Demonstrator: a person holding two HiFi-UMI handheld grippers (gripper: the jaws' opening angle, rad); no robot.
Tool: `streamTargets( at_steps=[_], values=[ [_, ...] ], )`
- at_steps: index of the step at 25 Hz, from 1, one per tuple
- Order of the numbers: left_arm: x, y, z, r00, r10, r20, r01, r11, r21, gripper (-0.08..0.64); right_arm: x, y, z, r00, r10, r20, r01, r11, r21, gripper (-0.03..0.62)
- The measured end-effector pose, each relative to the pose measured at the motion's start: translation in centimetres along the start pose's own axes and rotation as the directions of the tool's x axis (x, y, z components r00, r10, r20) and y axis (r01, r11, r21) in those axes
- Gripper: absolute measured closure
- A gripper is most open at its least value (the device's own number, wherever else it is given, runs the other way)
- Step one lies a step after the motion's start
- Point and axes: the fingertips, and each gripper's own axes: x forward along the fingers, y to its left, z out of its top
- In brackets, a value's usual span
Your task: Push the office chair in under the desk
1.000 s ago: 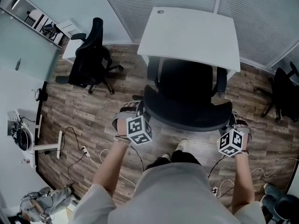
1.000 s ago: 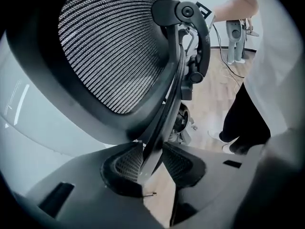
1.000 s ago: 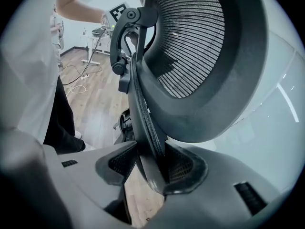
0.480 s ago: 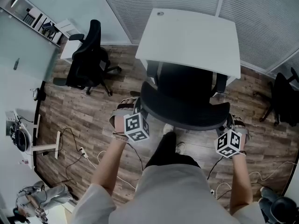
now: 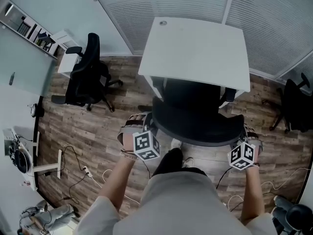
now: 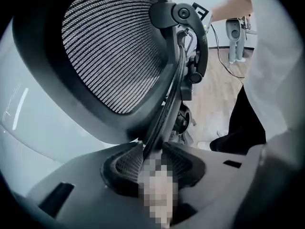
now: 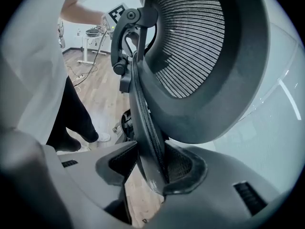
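Office chair farther under desk

Bright, even light filled the room, casting only faint shadows on the brown wood-plank floor; the white rectangular desk top showed pale without glare; the black mesh-backed office chair read as a dark, detail-poor mass from overhead; both gripper views bowed strongly, their corners vignetted black, near foregrounds soft.
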Motion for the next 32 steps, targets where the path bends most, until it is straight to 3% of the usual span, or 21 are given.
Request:
streamTargets(
  at_steps=[32],
  values=[
    [5.3, 7.5, 1.8, 0.999, -0.032, 0.03, 0.032, 0.999, 0.007, 0.43, 4.8, -8.0, 0.1, 0.999, -0.03, -0.034, 0.03, 1.0, 0.009, 0.403]
  ],
)
